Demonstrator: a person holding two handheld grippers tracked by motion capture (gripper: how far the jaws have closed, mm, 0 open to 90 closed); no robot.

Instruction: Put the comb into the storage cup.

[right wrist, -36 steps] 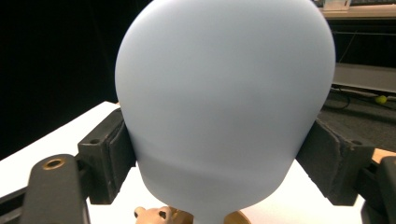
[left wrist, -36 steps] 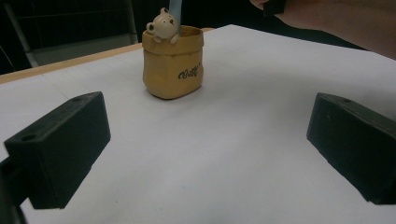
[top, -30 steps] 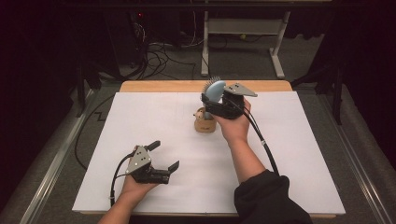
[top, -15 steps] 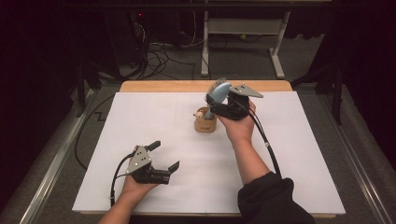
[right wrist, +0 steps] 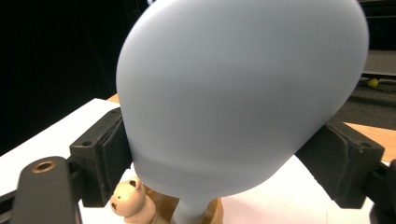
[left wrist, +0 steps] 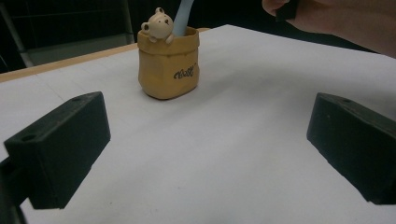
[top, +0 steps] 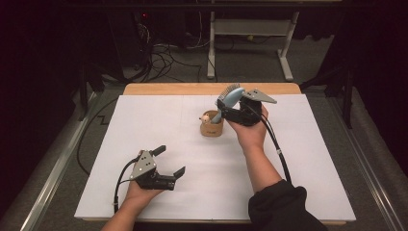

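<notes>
From above, one small tan holder (top: 211, 126) shaped like a sack stands on the white sheet (top: 144, 125) covering my tabletop (top: 168, 89), toward the far edge. One bear figure (top: 205, 117) peeks over its rim on the left side. One pale blue hairbrush (top: 227, 99) has its handle down inside the holder and its bristled head tilted up and to the right of it. My right claw (top: 230, 113) sits just right of the holder, jaws clamped on the brush just below the head, my right hand (top: 250, 132) behind it. My left claw (top: 168, 161) lies well nearer to me and to the left of the holder, jaws spread apart with nothing between them.

In the left gripper view, my two black jaws stand wide apart over bare white sheet. The holder (left wrist: 168, 63) stands beyond them, upright, with dark lettering on its front I cannot read, the bear (left wrist: 156, 25) at its rim, and the blue handle (left wrist: 183, 16) rising out of its mouth. My right hand (left wrist: 336, 18) is up to the right of the holder.

In the right gripper view, the smooth back of the brush head (right wrist: 238, 93) looms between my jaws, which press on both its sides. Below it the neck runs down into the holder (right wrist: 210, 210), with the bear (right wrist: 128, 200) at the rim on the left.
</notes>
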